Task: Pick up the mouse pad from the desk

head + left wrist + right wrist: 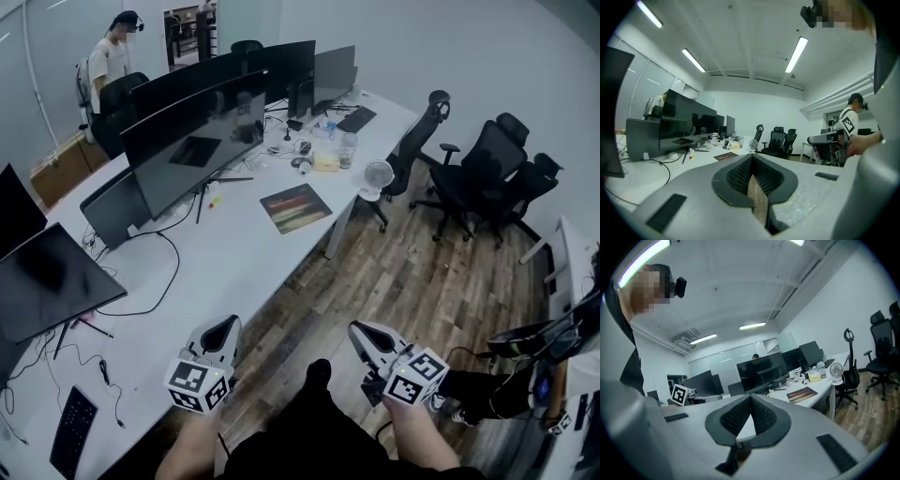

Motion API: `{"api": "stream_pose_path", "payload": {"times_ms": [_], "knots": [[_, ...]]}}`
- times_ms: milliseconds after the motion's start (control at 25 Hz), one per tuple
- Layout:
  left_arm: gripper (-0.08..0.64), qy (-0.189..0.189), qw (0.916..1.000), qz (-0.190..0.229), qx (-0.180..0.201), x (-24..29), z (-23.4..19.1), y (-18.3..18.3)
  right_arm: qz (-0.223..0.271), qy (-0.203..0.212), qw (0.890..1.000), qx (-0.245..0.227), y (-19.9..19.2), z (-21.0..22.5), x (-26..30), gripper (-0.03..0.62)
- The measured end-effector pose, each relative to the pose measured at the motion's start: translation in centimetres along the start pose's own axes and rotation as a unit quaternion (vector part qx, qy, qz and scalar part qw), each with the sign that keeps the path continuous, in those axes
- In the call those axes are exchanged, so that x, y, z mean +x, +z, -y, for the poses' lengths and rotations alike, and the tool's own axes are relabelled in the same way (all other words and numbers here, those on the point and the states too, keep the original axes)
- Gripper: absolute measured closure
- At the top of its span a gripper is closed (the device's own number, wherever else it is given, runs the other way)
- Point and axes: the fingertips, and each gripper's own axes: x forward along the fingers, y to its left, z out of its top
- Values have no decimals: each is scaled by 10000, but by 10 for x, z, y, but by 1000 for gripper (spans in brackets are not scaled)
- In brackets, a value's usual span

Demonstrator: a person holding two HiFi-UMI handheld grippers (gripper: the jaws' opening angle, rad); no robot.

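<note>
Mouse pad (pixel 295 207) lies flat near the white desk's (pixel 234 262) front edge, well ahead of me. It is a thin, dark rectangle with rounded corners, streaked with reddish and pale bands. My left gripper (pixel 222 328) and right gripper (pixel 361 333) hover empty, their ribbed black pads (pixel 738 176) closed tip to tip inside matte grey shells.

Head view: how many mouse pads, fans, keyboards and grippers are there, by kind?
mouse pad: 1
fan: 1
keyboards: 2
grippers: 2, left gripper and right gripper
Total: 6
</note>
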Motion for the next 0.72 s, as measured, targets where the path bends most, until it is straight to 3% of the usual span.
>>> {"api": "stream_pose_path", "payload": {"times_ms": [480, 720], "knots": [[551, 95, 9989, -376, 250, 184, -2, 33, -2, 103, 9991, 416, 49, 178, 51, 588], [551, 24, 9986, -356, 389, 254, 10, 61, 105, 156, 9988, 448, 80, 244, 59, 588]]}}
